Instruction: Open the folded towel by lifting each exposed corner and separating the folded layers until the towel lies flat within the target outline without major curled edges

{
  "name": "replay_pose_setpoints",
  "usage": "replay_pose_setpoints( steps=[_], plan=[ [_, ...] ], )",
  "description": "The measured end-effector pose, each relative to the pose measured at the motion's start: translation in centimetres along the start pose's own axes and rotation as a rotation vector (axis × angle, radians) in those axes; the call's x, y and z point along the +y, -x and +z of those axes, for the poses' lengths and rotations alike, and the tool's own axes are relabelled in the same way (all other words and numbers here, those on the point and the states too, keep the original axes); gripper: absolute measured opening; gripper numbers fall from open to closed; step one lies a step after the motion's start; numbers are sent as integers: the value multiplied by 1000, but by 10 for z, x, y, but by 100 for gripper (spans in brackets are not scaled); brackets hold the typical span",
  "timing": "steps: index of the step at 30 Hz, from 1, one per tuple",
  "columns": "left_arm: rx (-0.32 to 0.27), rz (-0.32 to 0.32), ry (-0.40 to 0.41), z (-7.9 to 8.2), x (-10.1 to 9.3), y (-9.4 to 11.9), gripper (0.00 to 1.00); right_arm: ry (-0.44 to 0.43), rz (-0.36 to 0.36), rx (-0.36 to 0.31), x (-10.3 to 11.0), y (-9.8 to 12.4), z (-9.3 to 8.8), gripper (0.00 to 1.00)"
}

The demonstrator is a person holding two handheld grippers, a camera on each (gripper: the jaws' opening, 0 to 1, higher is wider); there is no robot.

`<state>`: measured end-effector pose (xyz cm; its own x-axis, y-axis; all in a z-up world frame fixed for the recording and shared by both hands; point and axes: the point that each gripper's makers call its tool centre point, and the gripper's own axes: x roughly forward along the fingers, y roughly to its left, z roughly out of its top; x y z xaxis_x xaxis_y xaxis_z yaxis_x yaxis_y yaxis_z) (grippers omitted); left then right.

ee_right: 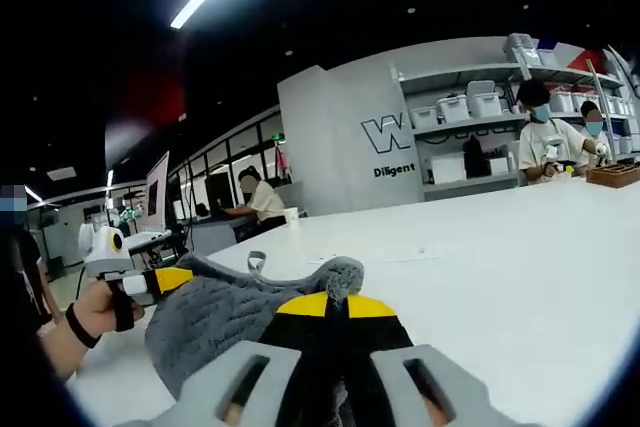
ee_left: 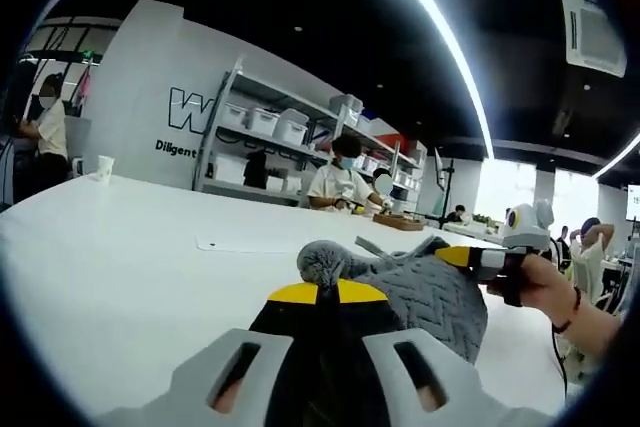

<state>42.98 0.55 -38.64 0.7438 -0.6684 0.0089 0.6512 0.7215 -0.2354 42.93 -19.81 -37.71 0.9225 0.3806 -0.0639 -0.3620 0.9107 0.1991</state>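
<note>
Towel (ee_left: 425,287): grey, ribbed knit, bunching up, lying on the white table (ee_left: 120,267).
Left gripper (ee_left: 318,292): jaws closing on a towel corner.
Right gripper (ee_right: 334,304): jaws pinching another towel corner.

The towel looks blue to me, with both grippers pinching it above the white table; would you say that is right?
Not quite: the towel is grey, not blue, as the left gripper view shows. The rest holds: the left gripper and the right gripper each pinch a bunched corner of it above the white table.
</note>
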Motion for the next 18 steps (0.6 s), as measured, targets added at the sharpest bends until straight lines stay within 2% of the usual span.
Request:
replay_pose_setpoints(
  steps=[7, 18],
  plan=[
    [-5, -11, -7, -1, -3, 3, 1, 9, 11, -11, 4, 5, 3, 0],
    [-18, -35, -32, 4, -19, 14, 1, 16, 22, -32, 13, 18, 4, 0]
  ],
)
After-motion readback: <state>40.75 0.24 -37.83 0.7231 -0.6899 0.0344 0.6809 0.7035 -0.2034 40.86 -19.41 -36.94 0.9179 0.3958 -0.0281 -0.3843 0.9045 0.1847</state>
